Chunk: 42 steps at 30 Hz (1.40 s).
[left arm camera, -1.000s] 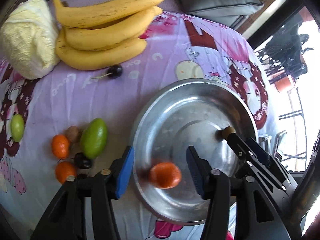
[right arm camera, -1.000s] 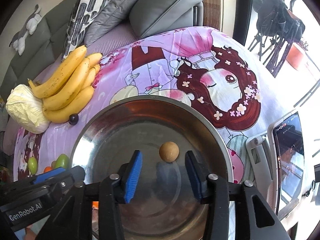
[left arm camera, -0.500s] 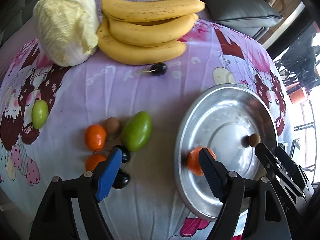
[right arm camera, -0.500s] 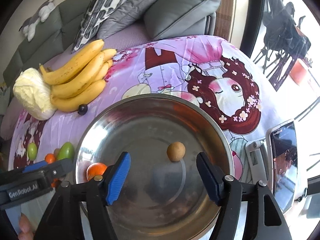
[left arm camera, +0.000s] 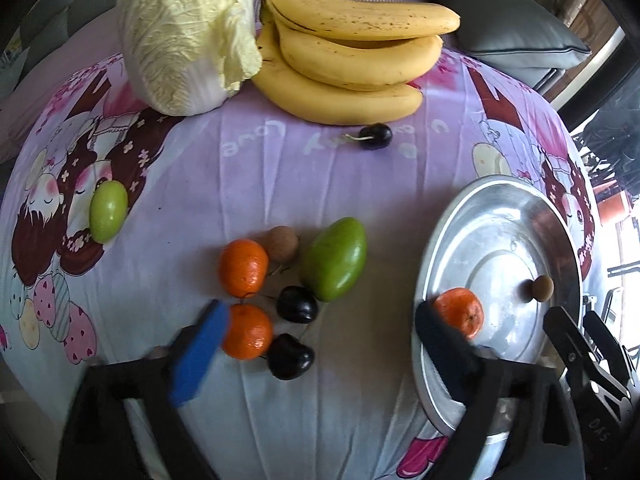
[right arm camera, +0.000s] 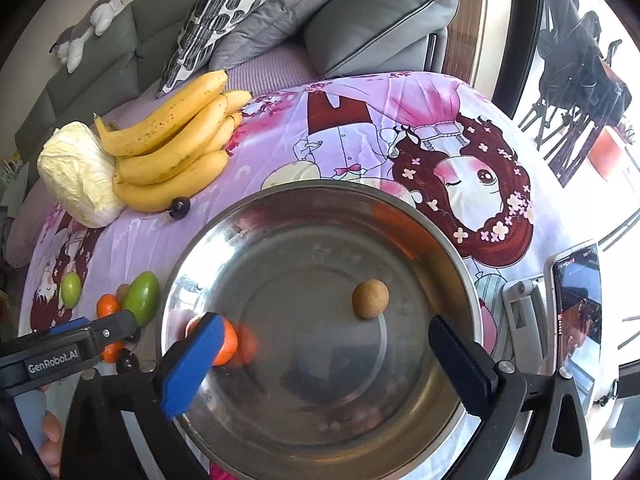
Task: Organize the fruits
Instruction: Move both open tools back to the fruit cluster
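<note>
We are in a home living room: a grey sofa (right arm camera: 100, 80) with cushions (right arm camera: 288, 24) and a plush toy (right arm camera: 90, 20) stands at the far side, behind a cartoon-print cloth (right arm camera: 400, 140) spread under fruit.

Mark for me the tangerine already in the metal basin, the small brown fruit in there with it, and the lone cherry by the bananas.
tangerine in the basin (left arm camera: 460, 312): left wrist view, middle of its peel.
small brown fruit (right arm camera: 370, 298): right wrist view, centre of its round body.
lone cherry (left arm camera: 375, 136): left wrist view, middle of its dark skin, right of the stem.
</note>
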Available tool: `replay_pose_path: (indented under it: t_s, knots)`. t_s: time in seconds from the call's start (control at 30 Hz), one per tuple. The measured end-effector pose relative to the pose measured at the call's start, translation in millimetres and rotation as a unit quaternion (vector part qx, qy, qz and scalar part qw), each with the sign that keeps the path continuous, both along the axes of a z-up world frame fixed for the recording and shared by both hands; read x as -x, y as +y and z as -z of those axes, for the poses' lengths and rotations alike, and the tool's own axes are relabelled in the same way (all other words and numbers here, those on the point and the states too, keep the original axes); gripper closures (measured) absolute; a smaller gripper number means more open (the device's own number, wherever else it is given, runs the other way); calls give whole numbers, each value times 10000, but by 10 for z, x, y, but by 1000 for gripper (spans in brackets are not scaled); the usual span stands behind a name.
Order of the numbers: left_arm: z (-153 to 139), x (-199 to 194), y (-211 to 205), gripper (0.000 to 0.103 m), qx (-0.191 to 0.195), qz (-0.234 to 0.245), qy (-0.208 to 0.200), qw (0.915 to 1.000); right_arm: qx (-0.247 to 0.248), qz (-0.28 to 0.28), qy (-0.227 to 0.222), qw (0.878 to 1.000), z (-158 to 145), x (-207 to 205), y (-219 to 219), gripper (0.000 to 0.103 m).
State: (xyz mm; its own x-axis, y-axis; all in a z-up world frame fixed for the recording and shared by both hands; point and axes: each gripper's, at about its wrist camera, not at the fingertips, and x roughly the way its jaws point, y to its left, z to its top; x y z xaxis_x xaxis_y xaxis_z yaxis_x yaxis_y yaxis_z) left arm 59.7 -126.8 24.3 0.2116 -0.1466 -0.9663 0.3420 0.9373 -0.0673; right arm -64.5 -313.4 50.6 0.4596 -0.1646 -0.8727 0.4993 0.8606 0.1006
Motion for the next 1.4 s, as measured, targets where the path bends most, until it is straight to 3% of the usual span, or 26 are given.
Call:
replay_pose_path:
  t_s: [0.3,0.73,1.0,1.2,1.4]
  knots:
    - [-27,-31,50,5,72,-4,-145,9999,-47,-102,11,9999,41,-40,33,0]
    - [-263,54,390,5,280,-185,-817,9961,-266,-175,-77,9995,94,-130,181,0]
    - [-137,56,573,5,343,-387,-777,9956,-186,-260,41,9995,151,-163,279,0]
    - [-88,31,678,5,734,-336,-605,9949,-332,-465,-92,9983,117,-197,414,0]
    - [-75,22,798,5,467,-394,-641,9961,-306,-821,-233,9959,27,-271,673,0]
